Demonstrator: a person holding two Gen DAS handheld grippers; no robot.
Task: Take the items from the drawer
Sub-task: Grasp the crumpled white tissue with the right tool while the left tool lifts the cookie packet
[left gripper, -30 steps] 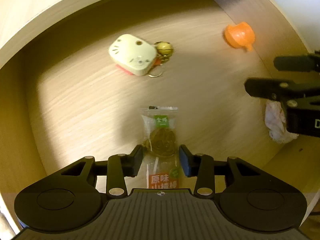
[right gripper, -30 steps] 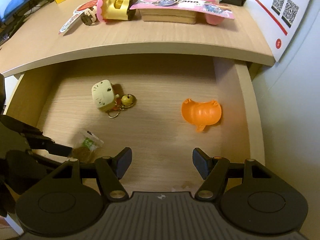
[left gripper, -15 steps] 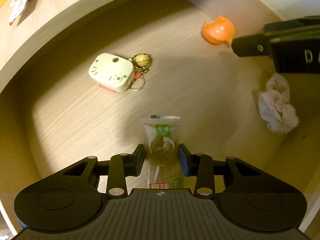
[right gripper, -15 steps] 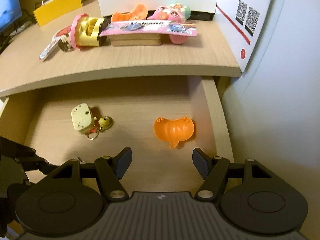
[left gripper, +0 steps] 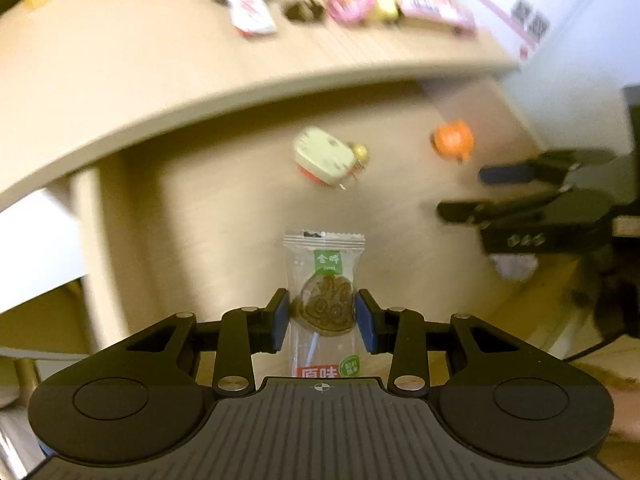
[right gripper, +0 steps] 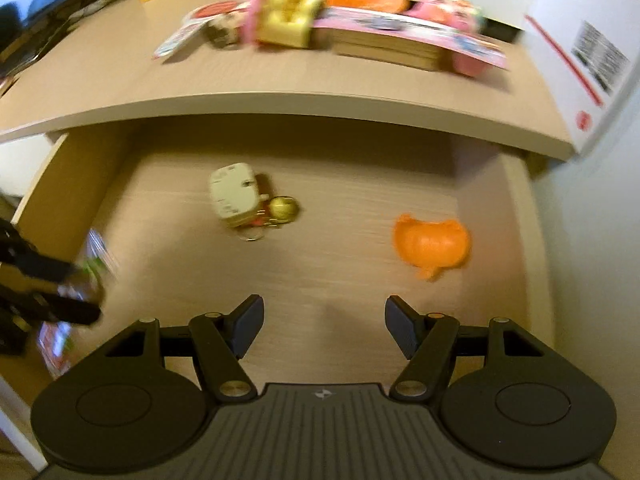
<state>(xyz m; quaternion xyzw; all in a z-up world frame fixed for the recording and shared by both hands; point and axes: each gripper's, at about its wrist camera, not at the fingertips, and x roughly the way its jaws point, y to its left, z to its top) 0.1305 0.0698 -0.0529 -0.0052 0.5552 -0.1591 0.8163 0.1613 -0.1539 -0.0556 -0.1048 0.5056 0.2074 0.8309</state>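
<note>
We see the table (right gripper: pixel 120 76) edge overhanging the open drawer (right gripper: pixel 344 276), whose floor is mostly bare. Two items lie there: one cream keychain (right gripper: pixel 234 198) at 11 o'clock, one orange toy (right gripper: pixel 432 246) at 2. Our left gripper (left gripper: pixel 320 316) jaws clamp one candy packet (left gripper: pixel 324 276); the right gripper (right gripper: pixel 324 322) jaws gape empty.

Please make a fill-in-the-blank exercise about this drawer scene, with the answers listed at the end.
1. The left tongs are shut on a wrapped ____.
2. The right tongs are ____ and hold nothing.
3. The cream keychain toy lies in the drawer beside a small gold ____.
4. The plastic toy near the drawer's right wall is ____ in colour.

Answers: lollipop; open; bell; orange
</note>
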